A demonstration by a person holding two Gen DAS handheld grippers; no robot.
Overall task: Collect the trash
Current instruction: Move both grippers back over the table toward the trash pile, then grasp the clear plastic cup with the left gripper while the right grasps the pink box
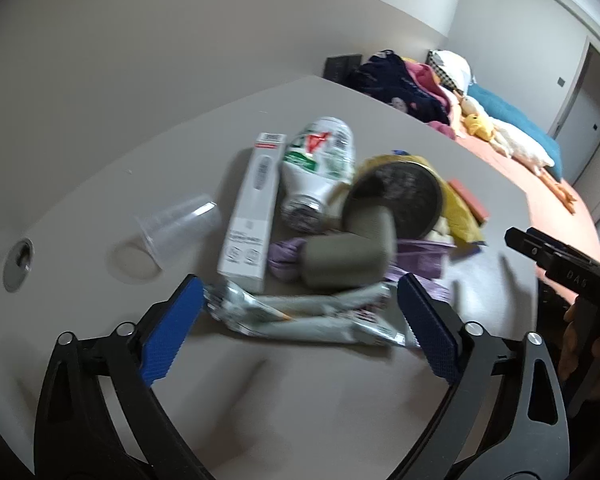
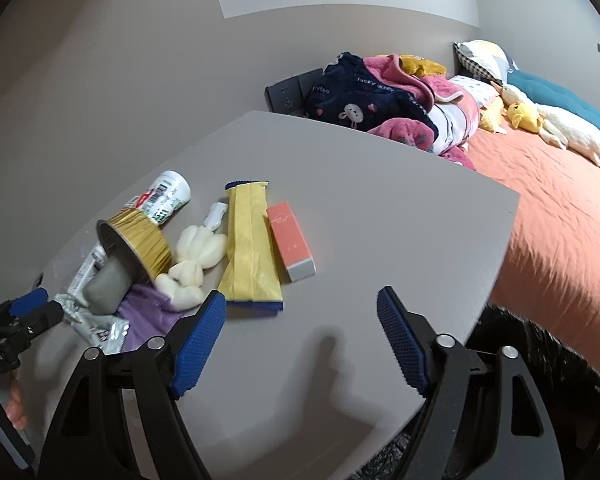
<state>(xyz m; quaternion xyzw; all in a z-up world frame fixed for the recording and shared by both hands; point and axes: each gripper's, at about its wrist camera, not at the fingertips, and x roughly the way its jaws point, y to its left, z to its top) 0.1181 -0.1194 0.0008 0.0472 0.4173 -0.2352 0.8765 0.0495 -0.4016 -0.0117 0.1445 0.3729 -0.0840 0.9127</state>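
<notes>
Lot: heap of trash on a grey table [image 2: 340,184], comprising a silver wrapper [image 1: 300,316] lying just ahead of the left gripper [image 1: 300,320], whose jaws stand wide with nothing pressed, the wrapper's ends near either pad; behind it a white box [image 1: 252,208], a bottle [image 1: 320,160], a clear cup [image 1: 180,228] off to its left. Right gripper [image 2: 300,336]: jaws apart, empty, over bare table; a yellow packet [image 2: 250,244] just ahead to its left, an orange box [image 2: 292,240] beyond. Handling note: the wrapper looks thin and slippery, so, by my judgement, come low, straddle its narrow width and close squarely before lifting.
</notes>
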